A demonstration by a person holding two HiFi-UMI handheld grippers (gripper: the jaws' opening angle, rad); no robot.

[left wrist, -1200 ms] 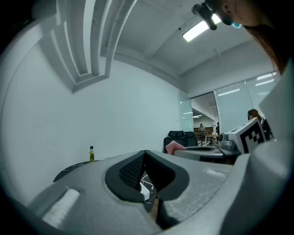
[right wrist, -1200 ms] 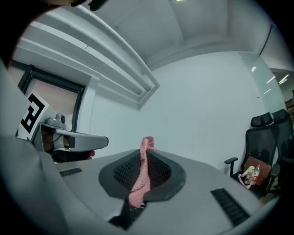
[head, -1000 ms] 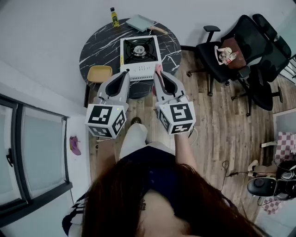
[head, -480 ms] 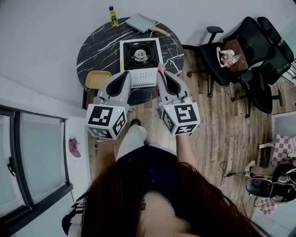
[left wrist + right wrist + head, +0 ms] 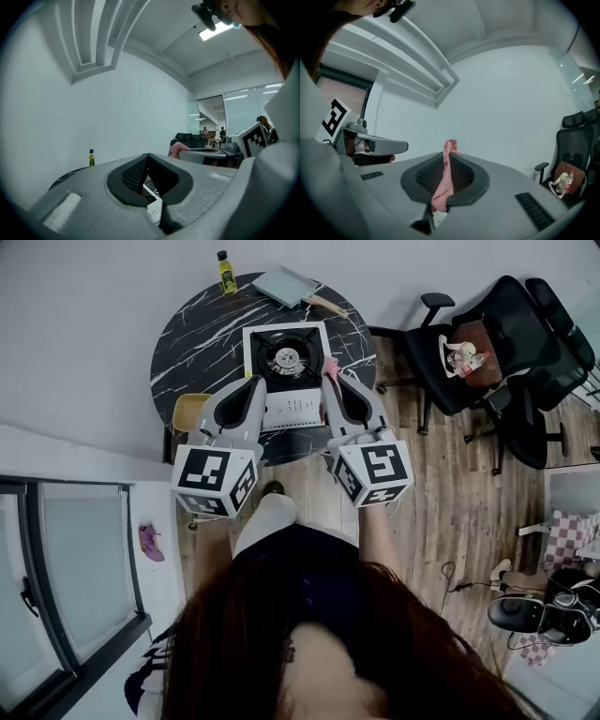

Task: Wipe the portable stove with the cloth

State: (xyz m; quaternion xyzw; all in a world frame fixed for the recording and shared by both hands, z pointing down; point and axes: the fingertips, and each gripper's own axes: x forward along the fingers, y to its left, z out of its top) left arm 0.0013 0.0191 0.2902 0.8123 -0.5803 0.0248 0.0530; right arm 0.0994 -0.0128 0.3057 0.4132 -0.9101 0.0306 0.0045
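- Cloth [image 5: 442, 187], the pink one, is getting pinched tight between the jaws of the right gripper [image 5: 449, 155]. A bit is poking out past the tips, so I'm guessing that's meant as the wiping edge.
- That gripper is hovering at the right-hand edge of the portable stove [image 5: 284, 362], with the cloth end roughly over the white rim. I can't tell if it's actually touching.
- The left gripper [image 5: 251, 382] is carrying nothing, with its jaws pressed together. It's hanging by the stove's front left corner, probably there to steady the thing once the rubbing starts.
- The stove is sitting in the middle of the round desk [image 5: 202, 329], burner facing up, so the whole top is looking reachable.
- Containers:
  - The yellow bottle [image 5: 225, 273] is standing upright at the far edge, capped.
  - The flat grey pan [image 5: 284, 285] beside it is showing nothing inside.
  - The yellow dish [image 5: 192, 409] at the near left is half hiding behind the left gripper, so its contents are anyone's guess.
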